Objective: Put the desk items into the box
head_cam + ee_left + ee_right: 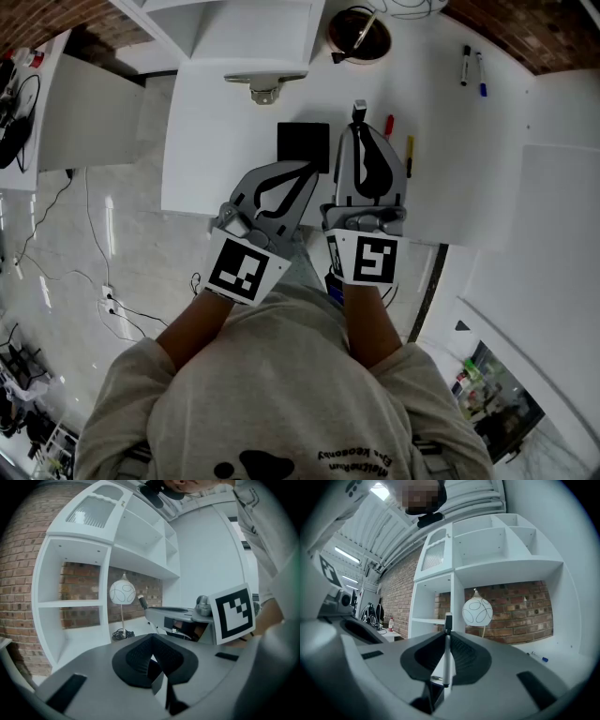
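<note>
My right gripper (361,127) is shut on a white marker with a black cap (446,656); the marker stands between the pads with its cap (359,112) poking out past the tips. It hovers over the white desk (216,141), just right of a black square box (303,145). My left gripper (302,176) is held beside it, its tips at the box's near edge. In the left gripper view its pads (140,656) meet with nothing between them. A red pen (389,125) and a yellow pen (410,150) lie on the desk right of the right gripper.
Two more markers (466,64) (482,73) lie at the desk's far right. A round dark bowl (359,33) sits at the back, with a lamp base (265,91) left of it. White shelving (497,545) and a globe lamp (477,611) rise behind the desk.
</note>
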{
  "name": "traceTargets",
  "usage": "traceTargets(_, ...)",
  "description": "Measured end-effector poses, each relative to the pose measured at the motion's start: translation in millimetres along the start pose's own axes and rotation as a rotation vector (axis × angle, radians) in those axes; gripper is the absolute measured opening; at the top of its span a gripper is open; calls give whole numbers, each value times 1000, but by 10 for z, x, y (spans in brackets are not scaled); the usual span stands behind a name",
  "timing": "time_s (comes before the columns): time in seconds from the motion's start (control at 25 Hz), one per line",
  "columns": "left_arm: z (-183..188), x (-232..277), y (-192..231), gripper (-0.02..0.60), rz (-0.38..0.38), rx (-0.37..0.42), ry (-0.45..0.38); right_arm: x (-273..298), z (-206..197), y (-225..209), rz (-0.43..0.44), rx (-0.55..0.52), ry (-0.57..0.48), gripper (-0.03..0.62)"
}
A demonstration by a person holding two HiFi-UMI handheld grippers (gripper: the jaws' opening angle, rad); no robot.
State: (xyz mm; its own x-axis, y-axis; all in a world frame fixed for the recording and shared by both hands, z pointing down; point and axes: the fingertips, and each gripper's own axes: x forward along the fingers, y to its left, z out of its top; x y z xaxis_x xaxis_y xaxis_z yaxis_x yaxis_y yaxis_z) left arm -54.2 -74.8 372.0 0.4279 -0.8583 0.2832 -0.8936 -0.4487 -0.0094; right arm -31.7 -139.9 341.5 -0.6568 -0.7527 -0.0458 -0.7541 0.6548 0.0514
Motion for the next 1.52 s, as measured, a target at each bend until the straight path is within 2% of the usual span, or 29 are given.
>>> traceTargets(0.56, -98, -183, 255, 6, 70, -15, 22, 186, -54, 435, 101, 28, -19, 49)
traceTargets(0.72, -185, -168, 299, 6, 77, -28, 39, 227, -220, 549, 127, 66, 42, 49)
traceTargets(0.96, -305, -140, 323, 6, 79, -39, 67, 240, -478, 639, 167, 61, 106, 49)
traceTargets(1.12, -350, -135, 352, 6, 86, -46, 82, 256, -562, 722, 215, 15, 170, 50)
traceTargets(1.36, -423, -147, 412, 6, 107, -66, 103, 295, -744, 834, 329, -25, 356, 49)
traceTargets(1.52, -504, -158, 439, 6, 125, -87, 125, 287, -898, 855, 351, -4, 500, 51)
